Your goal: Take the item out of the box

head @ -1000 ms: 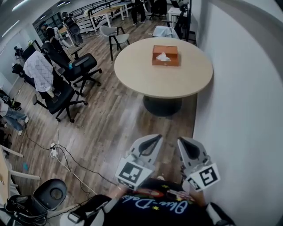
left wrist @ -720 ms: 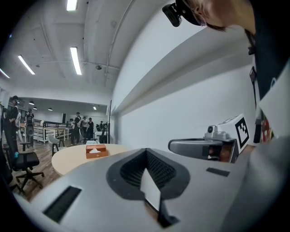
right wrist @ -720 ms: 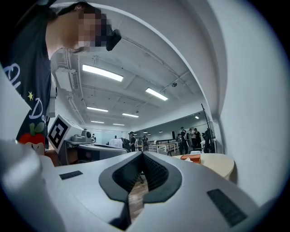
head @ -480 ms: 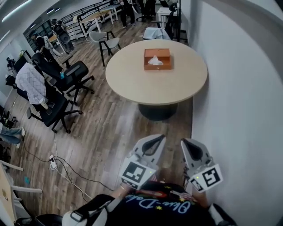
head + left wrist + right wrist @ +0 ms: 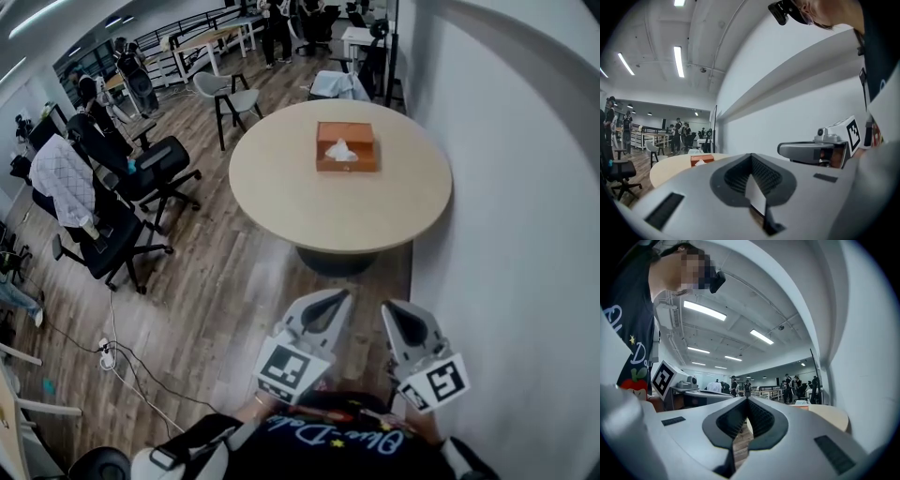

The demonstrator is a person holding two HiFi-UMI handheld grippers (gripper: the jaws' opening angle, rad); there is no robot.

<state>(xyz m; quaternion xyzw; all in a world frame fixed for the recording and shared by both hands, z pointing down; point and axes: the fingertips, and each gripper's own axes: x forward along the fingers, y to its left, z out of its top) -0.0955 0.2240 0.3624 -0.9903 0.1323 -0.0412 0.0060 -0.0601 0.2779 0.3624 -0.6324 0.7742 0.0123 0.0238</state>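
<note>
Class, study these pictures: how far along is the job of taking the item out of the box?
Done: nothing yet; the white tissue pokes from the orange rectangular box on the round beige table. In hand: nothing; left claw and right claw are shut, empty, short of the table. Left: approach, grip the tissue, pull it out.

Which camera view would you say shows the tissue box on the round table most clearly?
The head view: the tissue box sits unobstructed from above, a tissue poking out. The left gripper view shows it small and distant; the right gripper view barely catches it.
</note>
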